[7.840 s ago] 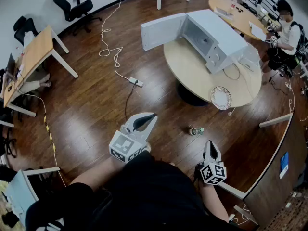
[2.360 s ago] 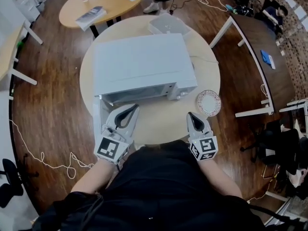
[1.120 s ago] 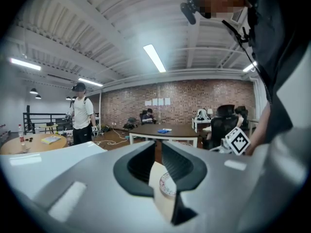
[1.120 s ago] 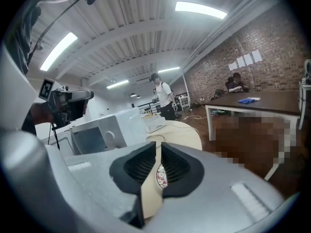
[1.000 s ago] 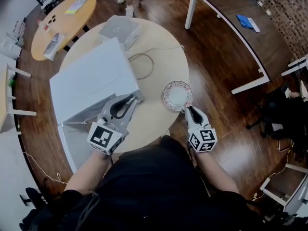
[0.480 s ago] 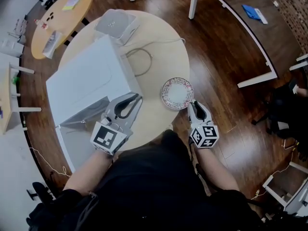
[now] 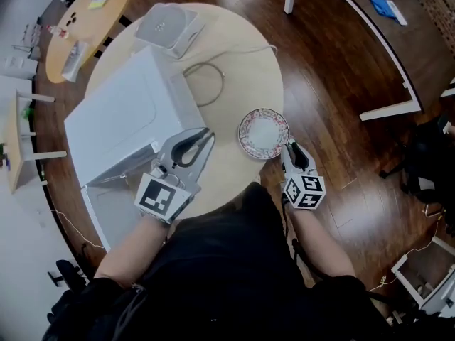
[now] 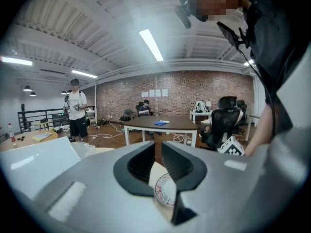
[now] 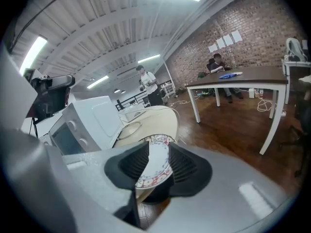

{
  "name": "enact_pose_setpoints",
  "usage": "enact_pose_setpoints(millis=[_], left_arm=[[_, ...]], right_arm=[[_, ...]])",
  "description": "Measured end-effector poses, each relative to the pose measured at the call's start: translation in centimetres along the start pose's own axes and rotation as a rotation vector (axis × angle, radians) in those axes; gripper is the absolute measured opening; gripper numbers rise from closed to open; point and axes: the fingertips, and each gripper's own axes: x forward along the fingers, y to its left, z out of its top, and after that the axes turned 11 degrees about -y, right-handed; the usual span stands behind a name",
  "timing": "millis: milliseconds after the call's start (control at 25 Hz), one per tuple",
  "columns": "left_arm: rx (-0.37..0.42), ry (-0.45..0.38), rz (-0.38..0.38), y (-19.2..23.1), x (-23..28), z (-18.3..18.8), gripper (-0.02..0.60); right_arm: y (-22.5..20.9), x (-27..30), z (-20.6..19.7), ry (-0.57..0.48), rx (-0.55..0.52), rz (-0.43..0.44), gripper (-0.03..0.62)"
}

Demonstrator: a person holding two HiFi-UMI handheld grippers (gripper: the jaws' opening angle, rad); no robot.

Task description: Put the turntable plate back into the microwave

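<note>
The turntable plate (image 7: 264, 133), white with a red patterned rim, lies flat on the round wooden table (image 7: 242, 55) to the right of the white microwave (image 7: 121, 119). The microwave door (image 7: 114, 201) hangs open toward me. My right gripper (image 7: 291, 150) sits at the plate's near rim with its jaws opening. In the right gripper view the plate (image 9: 154, 166) shows between the jaws of the right gripper (image 9: 159, 147), and the pads do not press on it. My left gripper (image 7: 207, 133) hovers by the microwave's front corner, with only a thin slit between its jaws and nothing in them.
A grey box (image 7: 165, 25) and a looped cable (image 7: 206, 84) lie on the table behind the microwave. An oval table (image 7: 85, 13) stands at the far left, a dark table (image 7: 355, 20) at the right. A person (image 8: 76, 113) stands beyond the table.
My right gripper has dropped to the plate's near rim and its jaws have spread apart. My left gripper has shifted a little along the microwave's front.
</note>
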Motion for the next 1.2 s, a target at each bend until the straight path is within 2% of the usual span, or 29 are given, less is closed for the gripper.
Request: enact_pose_setpoints(millis=[600,1200], left_arm=[[-0.043,0.033,-0.018,-0.7,3.0,-0.5,0.041],[-0.055,0.083,0.008,-0.2,2.9,-0.7,0.038]], right_arm=[[-2.3,2.5,-2.7,0.065,0.075,-0.037,0.135],[-2.4,4.7,-5.6,0.133,0.110,0.000,0.146]])
